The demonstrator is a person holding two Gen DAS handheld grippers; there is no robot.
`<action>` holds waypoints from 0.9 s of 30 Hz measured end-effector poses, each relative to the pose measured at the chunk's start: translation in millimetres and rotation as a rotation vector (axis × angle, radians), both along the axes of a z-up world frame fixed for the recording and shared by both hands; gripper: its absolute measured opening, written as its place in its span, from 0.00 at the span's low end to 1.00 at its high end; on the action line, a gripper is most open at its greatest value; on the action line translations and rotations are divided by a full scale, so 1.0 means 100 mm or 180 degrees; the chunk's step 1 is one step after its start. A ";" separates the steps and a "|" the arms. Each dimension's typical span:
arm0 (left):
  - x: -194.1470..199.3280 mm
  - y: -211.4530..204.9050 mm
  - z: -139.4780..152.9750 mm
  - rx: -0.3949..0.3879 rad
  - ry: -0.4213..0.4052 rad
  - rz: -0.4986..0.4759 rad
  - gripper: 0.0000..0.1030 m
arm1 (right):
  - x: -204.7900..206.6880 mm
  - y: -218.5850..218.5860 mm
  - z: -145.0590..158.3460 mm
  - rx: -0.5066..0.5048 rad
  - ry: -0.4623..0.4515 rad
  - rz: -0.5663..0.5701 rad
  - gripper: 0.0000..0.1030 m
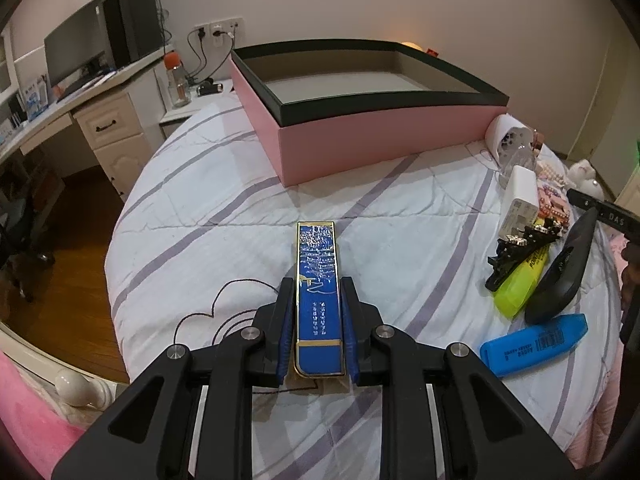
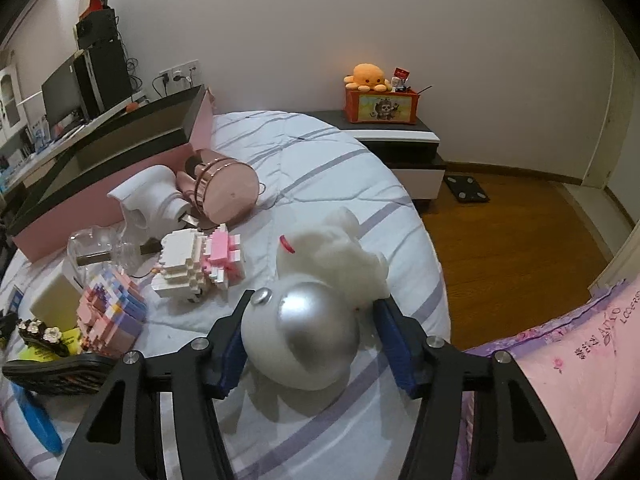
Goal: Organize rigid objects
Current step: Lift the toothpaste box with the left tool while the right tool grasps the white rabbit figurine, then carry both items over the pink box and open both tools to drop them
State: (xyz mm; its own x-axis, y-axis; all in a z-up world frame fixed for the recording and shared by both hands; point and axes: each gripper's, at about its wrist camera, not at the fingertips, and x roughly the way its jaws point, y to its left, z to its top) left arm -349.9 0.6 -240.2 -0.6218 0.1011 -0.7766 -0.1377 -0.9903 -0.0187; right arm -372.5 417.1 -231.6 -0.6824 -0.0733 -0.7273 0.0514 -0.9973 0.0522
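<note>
a: where does the left claw (image 1: 316,320) stand?

b: clamped on the blue gold-edged case (image 1: 318,292), pads on its long sides. the case lies flat on the bed (image 1: 200,208), its long axis running straight ahead from the claw toward the pink box (image 1: 384,136).

a: and the box?

b: open-topped, black rim, beyond the far end of the case. what shows of its inside looks empty; the near wall hides the rest.

a: the right claw (image 2: 310,340)?

b: apart around a silver-white round thing (image 2: 304,332). the left pad sits at its side, the right pad stands clear, so no grip yet. a white plush (image 2: 344,256) lies just behind it.

a: nearer the box?

b: i'd judge the left.
</note>
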 end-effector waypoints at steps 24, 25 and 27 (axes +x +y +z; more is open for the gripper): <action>-0.10 0.16 0.63 0.0125 0.0399 -0.0248 0.20 | 0.10 -0.83 0.74 -0.0170 0.0303 0.0977 0.45; -0.16 0.21 0.69 0.0085 0.0443 -0.0279 0.20 | 0.05 -0.90 0.77 -0.0137 0.0306 0.1029 0.45; -0.25 0.24 0.78 0.0095 0.0484 -0.0314 0.20 | -0.06 -1.07 0.82 -0.0133 0.0297 0.1179 0.45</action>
